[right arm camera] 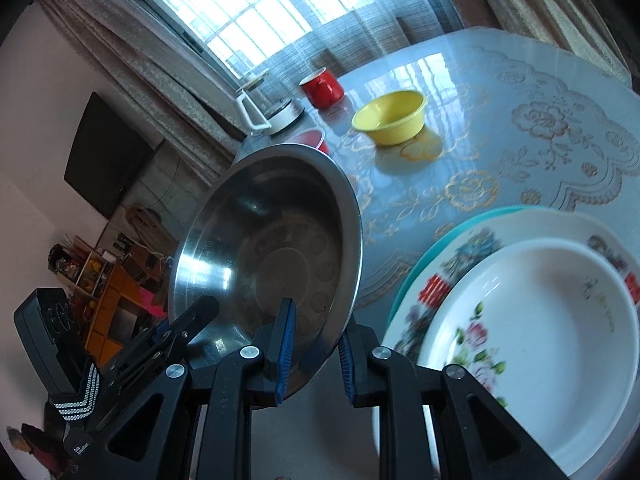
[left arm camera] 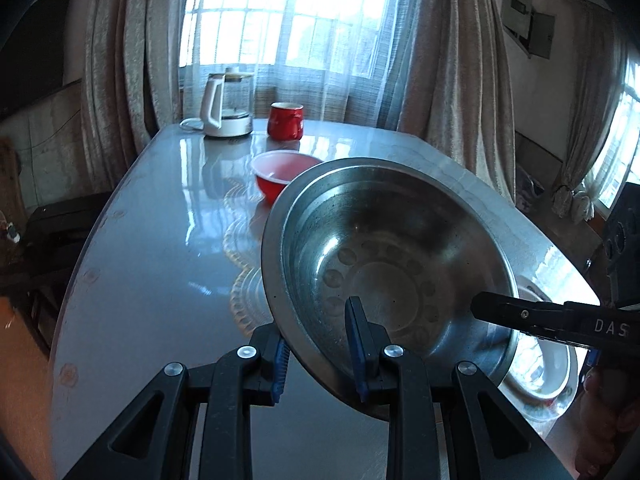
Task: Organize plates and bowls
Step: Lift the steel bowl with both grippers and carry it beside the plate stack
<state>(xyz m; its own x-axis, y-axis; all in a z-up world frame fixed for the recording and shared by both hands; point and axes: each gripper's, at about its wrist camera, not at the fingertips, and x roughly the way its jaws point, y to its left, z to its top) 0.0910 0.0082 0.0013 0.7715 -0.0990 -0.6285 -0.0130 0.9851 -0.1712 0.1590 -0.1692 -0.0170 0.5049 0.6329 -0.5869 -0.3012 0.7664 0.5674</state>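
Steel bowl point(left arm camera: 384, 264) mid-carry, tilted, lifted off table point(left arm camera: 160, 240), held by rim between both tongs. Left gripper point(left arm camera: 320, 356) clamped on near rim, one pad inside, one outside. Right gripper point(right arm camera: 312, 348) likewise pinching opposite rim. Judged step: transporting bowl toward stack. Next: level it, lower over white floral bowl point(right arm camera: 532, 344) on plates at table's near edge, release together.

Metal bowl point(left arm camera: 384, 264) above table point(left arm camera: 160, 240), stacked plates point(right arm camera: 540, 320) right, kettle point(left arm camera: 226, 106) behind.
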